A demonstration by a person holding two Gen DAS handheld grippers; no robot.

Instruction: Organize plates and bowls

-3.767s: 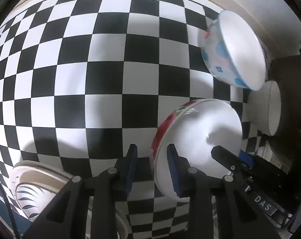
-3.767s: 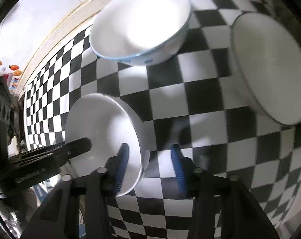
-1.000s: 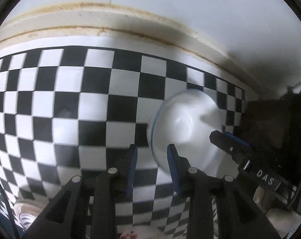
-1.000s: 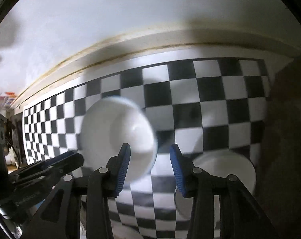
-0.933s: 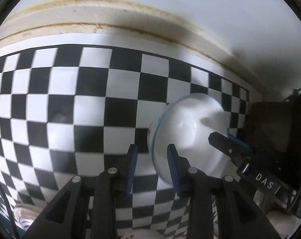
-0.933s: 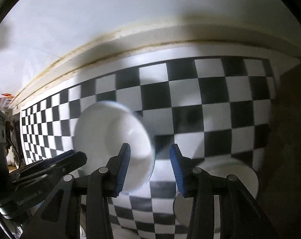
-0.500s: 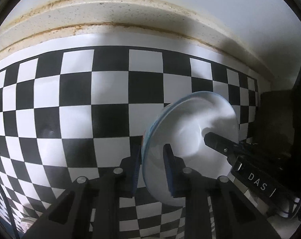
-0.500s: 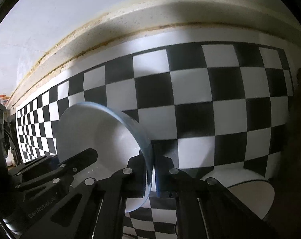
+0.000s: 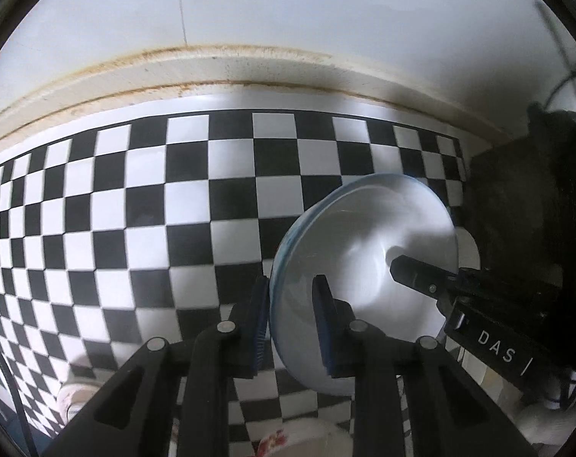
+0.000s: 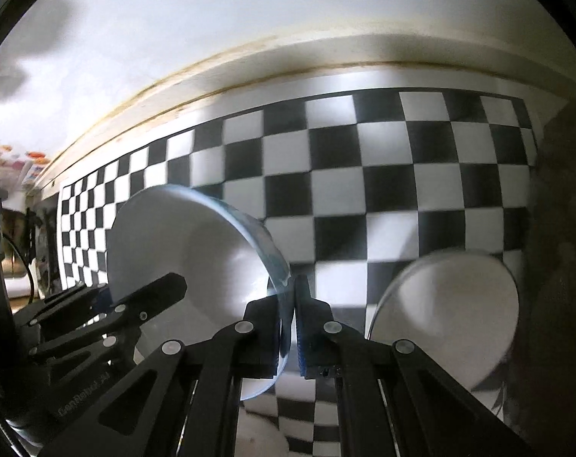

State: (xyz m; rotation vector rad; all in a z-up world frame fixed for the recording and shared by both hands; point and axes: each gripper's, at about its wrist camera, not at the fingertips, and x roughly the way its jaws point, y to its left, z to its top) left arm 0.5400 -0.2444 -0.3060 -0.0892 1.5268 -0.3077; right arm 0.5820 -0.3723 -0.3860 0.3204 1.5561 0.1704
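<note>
A white bowl with a blue rim [image 9: 364, 251] is held between both grippers above the checkered surface, tilted on edge. My left gripper [image 9: 290, 318] is shut on its left rim. My right gripper [image 10: 286, 327] is shut on its right rim; the bowl also shows in the right wrist view [image 10: 189, 266]. Each gripper shows in the other's view, reaching into the bowl's far side. A second white bowl [image 10: 452, 316] sits to the right of it on the surface.
A black-and-white checkered mat [image 9: 135, 198] covers the counter up to a cream ledge [image 9: 212, 72] and white wall. A red-patterned bowl [image 9: 295, 438] lies at the bottom edge. A dark object [image 9: 524, 198] stands at the right.
Both grippers have closed on the blue-rimmed bowl's rim. The bowl now sits lifted and tilted, slightly farther from the back ledge than half a second ago.
</note>
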